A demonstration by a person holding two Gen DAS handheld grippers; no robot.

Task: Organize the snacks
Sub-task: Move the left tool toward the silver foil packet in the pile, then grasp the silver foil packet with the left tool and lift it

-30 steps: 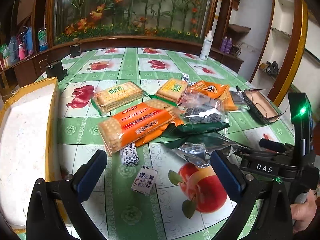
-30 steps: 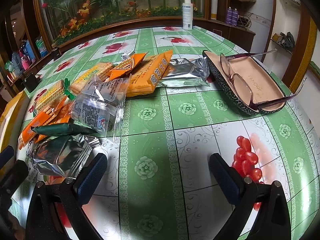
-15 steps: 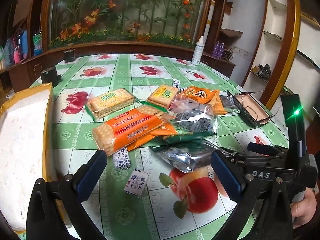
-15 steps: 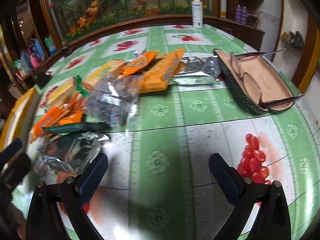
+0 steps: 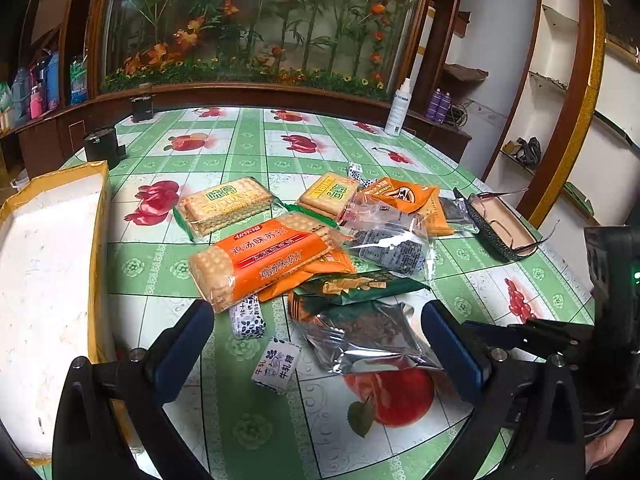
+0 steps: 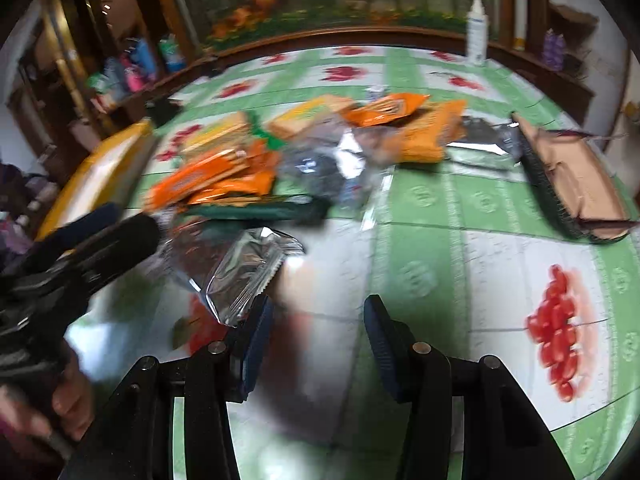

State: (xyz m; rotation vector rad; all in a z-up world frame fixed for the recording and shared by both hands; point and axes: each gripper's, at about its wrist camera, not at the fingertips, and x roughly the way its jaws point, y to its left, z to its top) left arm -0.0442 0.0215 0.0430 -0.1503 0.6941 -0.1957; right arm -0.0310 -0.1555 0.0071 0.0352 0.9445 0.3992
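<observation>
Several snack packs are lying heaped on the desk (image 5: 248, 436), with the foam box (image 5: 44, 280) sitting at its left edge. The right gripper (image 6: 316, 320) is closing its fingers with nothing between them; the silver foil packet (image 6: 240, 276) is lying just beside the left finger, so the closing fingers are risking a pinch of only its crimped corner, or a miss. The left gripper (image 5: 316, 344) is hanging wide open and empty over the small candies (image 5: 276, 364). Glasses in their open case (image 5: 500, 228) are sitting near the heap, risking a knock.

Left gripper (image 5: 316, 344) wide open; right gripper (image 6: 318, 338) fingers closing, empty.
</observation>
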